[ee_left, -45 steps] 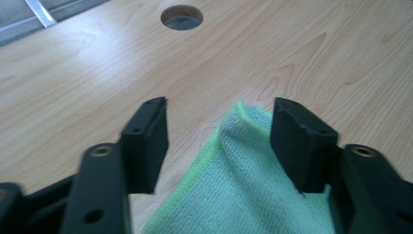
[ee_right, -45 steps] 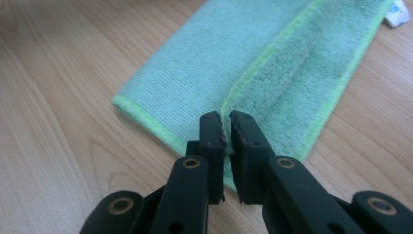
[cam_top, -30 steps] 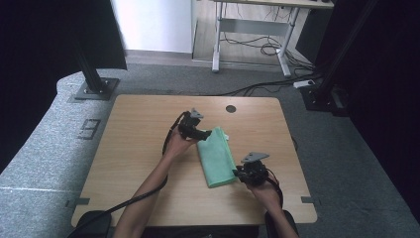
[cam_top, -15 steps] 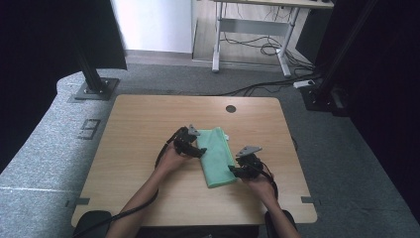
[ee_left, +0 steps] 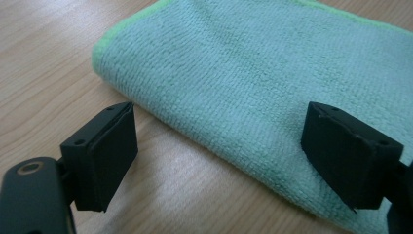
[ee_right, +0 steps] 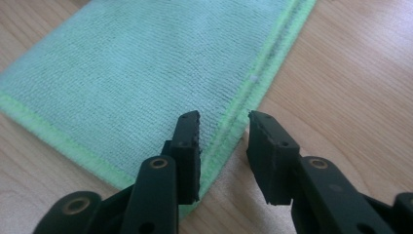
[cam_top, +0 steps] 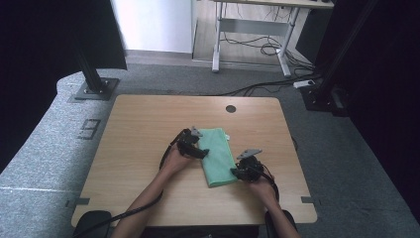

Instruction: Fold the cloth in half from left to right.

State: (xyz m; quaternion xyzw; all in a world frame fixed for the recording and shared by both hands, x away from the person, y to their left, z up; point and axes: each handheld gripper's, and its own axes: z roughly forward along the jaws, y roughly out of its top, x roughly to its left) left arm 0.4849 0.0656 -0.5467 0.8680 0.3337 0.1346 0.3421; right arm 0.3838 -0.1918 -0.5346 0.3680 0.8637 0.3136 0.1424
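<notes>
A folded green microfibre cloth (cam_top: 216, 155) lies flat on the wooden table (cam_top: 138, 124), a little right of its middle. The left gripper (cam_top: 202, 153) is at the cloth's left folded edge, and its jaws stand wide, one over the bare wood and one over the cloth, gripping nothing. The right gripper (cam_top: 236, 173) is at the near right corner. Its jaws have just been closing and now stand narrow, astride the stitched hem (ee_right: 253, 92) without pressing it.
</notes>
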